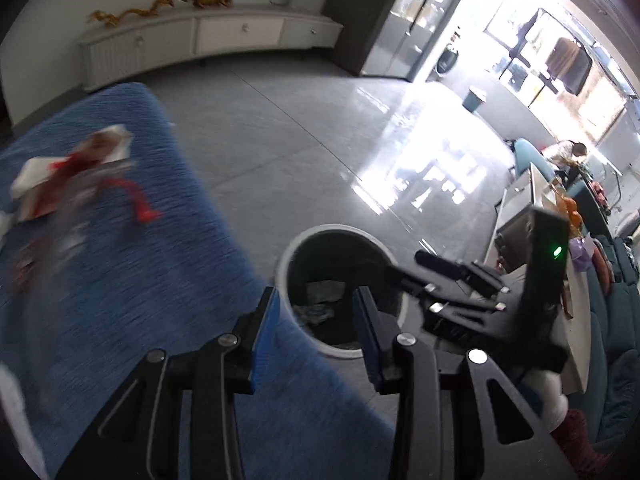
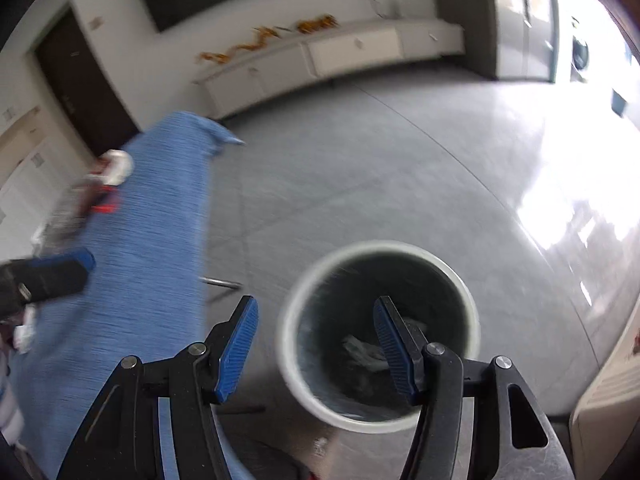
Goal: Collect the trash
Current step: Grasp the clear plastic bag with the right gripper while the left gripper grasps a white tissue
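- The left claw (image 1: 316, 336) stands open with nothing between its blue ribbed pads, hanging over the edge of the worktop beside the bin.
- The right claw (image 2: 316, 344) is open too and empty — its far pad shows against the bin's dark inside.
- The round white-rimmed waste bin with a dark liner (image 2: 472, 312) sits on the floor just beside the worktop; crumpled greyish wrappers (image 2: 364, 352) lie at its bottom.
- The worktop under a blue ribbed cloth (image 1: 140, 312) runs away to the left.
- Further along it, blurred, lies a heap of red-and-white crumpled packaging (image 1: 76, 176) — trash not yet in the bin.
- Beyond, a glossy pale grey tiled floor (image 1: 304, 140) with strong window glare.
- Against the far wall, a long low white cabinet (image 1: 208, 40) bearing golden dragon-like ornaments (image 1: 132, 12).
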Demonstrator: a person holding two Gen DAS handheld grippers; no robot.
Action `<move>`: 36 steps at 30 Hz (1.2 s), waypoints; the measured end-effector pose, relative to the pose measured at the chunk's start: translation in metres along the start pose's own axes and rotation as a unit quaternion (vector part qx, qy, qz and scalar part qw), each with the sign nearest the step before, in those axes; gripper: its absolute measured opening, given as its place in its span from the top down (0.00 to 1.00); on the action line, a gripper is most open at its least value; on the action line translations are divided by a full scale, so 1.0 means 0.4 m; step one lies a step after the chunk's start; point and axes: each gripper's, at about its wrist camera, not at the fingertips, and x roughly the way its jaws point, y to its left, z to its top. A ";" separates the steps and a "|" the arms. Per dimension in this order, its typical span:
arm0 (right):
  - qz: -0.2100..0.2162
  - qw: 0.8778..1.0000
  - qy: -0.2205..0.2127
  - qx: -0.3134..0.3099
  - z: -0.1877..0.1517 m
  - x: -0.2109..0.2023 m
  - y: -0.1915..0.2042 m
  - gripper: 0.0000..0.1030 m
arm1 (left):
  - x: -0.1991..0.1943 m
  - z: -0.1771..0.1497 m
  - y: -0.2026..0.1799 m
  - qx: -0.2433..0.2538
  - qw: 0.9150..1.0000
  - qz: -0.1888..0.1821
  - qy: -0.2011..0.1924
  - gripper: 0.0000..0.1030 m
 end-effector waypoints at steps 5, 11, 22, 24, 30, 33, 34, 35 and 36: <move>0.029 0.998 -0.035 -0.040 0.034 -0.082 0.151 0.39 | -0.184 -0.103 0.127 -0.028 0.997 0.044 -0.053 0.65; 0.065 0.993 -0.053 -0.079 0.060 -0.142 0.331 0.38 | -0.356 -0.239 0.295 -0.088 0.987 0.078 -0.107 0.61; 0.109 0.986 -0.014 -0.123 0.091 -0.056 0.534 0.38 | -0.432 -0.365 0.406 -0.141 0.975 0.105 -0.134 0.58; 0.119 0.986 -0.006 -0.120 0.094 -0.042 0.542 0.38 | -0.421 -0.369 0.410 -0.137 0.976 0.105 -0.130 0.58; 0.145 0.984 0.026 -0.095 0.118 0.055 0.559 0.48 | -0.350 -0.347 0.425 -0.128 0.979 0.121 -0.101 0.58; 0.153 0.984 0.038 -0.081 0.130 0.094 0.555 0.51 | -0.313 -0.337 0.433 -0.127 0.979 0.137 -0.086 0.58; 0.154 0.984 0.041 -0.079 0.135 0.110 0.559 0.52 | -0.300 -0.334 0.437 -0.127 0.978 0.142 -0.080 0.58; 0.156 0.984 0.044 -0.078 0.137 0.120 0.562 0.56 | -0.291 -0.334 0.440 -0.128 0.978 0.145 -0.077 0.58; 0.157 0.983 0.046 -0.079 0.140 0.130 0.566 0.57 | -0.283 -0.333 0.443 -0.129 0.978 0.149 -0.072 0.59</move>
